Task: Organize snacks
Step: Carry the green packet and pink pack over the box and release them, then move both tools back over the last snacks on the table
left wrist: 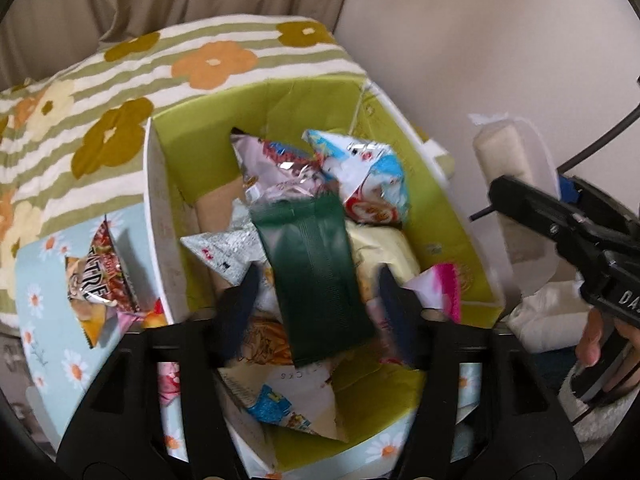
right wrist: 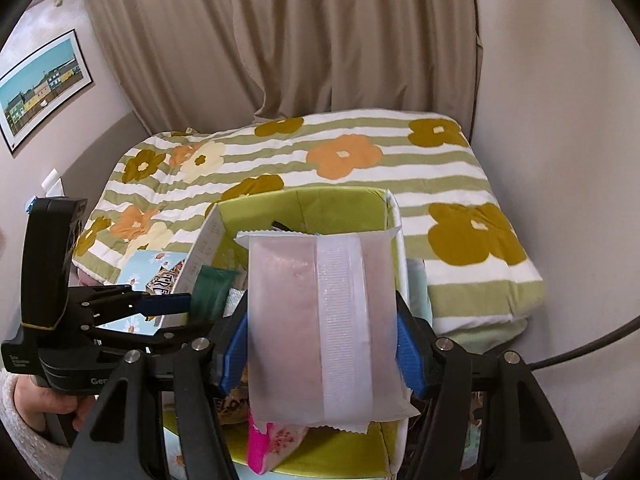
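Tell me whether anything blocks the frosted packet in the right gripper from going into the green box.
Nothing visible blocks it. The right gripper holds the frosted packet above the open green box, which already holds other snacks.

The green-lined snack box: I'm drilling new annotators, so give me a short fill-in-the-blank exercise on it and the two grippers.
1. The dark green foil packet lies between the left gripper fingers, whose jaws stand ____.
2. The right gripper is shut on a ____ plastic packet.
3. The white cardboard box has a lime ____ lining.
4. The box rests on a striped quilt printed with ____.

Missing words: open; frosted; green; flowers
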A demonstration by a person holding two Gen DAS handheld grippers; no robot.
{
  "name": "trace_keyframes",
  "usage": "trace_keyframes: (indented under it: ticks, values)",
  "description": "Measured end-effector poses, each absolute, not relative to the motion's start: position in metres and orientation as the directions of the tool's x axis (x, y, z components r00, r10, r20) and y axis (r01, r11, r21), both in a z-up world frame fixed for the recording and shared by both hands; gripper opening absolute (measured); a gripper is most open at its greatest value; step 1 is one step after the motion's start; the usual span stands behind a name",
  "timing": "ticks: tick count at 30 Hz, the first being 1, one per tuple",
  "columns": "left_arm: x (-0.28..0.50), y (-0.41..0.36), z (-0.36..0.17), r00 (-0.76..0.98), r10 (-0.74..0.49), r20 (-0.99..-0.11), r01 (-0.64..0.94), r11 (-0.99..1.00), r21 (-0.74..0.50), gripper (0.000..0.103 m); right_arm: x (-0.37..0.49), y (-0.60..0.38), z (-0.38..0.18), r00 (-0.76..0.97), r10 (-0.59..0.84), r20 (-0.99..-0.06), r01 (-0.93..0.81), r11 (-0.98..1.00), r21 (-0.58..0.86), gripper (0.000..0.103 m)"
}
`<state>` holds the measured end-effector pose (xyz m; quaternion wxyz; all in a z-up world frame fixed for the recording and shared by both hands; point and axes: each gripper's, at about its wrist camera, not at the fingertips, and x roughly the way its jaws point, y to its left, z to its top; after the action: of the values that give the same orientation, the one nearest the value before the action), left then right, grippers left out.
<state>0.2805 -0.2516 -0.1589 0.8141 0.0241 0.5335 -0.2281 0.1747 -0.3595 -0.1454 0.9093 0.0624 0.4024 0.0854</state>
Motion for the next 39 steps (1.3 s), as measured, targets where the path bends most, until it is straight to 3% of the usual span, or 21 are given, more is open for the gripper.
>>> trace_keyframes:
  ticks: [1, 2, 18, 19, 21, 22, 23, 39]
  values:
    - [0.279, -0.252, -0.16, 0.335, -0.333, -0.882, 0.396, 0.899, -0.189, 0.102, 0.174, -0.361, -0.146, 0.659, 0.209, -0.722, -0.106, 0.977, 0.185, 0.058]
    - [0.277, -0.25, -0.16, 0.342, -0.334, -0.878, 0.396, 0.899, -0.188, 0.103, 0.172, -0.361, -0.148, 0.657, 0.213, -0.723, -0.109, 0.976, 0.189, 0.058]
    - [0.243, -0.192, -0.147, 0.406, -0.351, -0.844, 0.293, 0.925, -0.244, 0.103, 0.169, -0.364, -0.184, 0.602, 0.288, -0.745, -0.095, 0.952, 0.291, 0.059]
    - [0.241, -0.188, -0.146, 0.417, -0.347, -0.84, 0.285, 0.927, -0.242, 0.103, 0.17, -0.363, -0.184, 0.602, 0.284, -0.746, -0.095, 0.953, 0.287, 0.062]
    - [0.238, -0.181, -0.144, 0.435, -0.34, -0.834, 0.269, 0.933, -0.24, 0.103, 0.165, -0.362, -0.179, 0.634, 0.272, -0.724, -0.101, 0.957, 0.271, 0.08]
    - [0.235, -0.177, -0.143, 0.445, -0.336, -0.83, 0.261, 0.935, -0.239, 0.103, 0.162, -0.362, -0.175, 0.654, 0.265, -0.708, -0.105, 0.959, 0.263, 0.095]
    - [0.233, -0.173, -0.142, 0.452, -0.334, -0.827, 0.254, 0.937, -0.239, 0.103, 0.158, -0.362, -0.171, 0.674, 0.261, -0.691, -0.11, 0.96, 0.256, 0.099]
    - [0.191, -0.095, -0.128, 0.549, -0.227, -0.804, 0.082, 0.972, -0.219, 0.103, 0.136, -0.325, -0.15, 0.682, 0.299, -0.668, -0.22, 0.954, 0.202, 0.099]
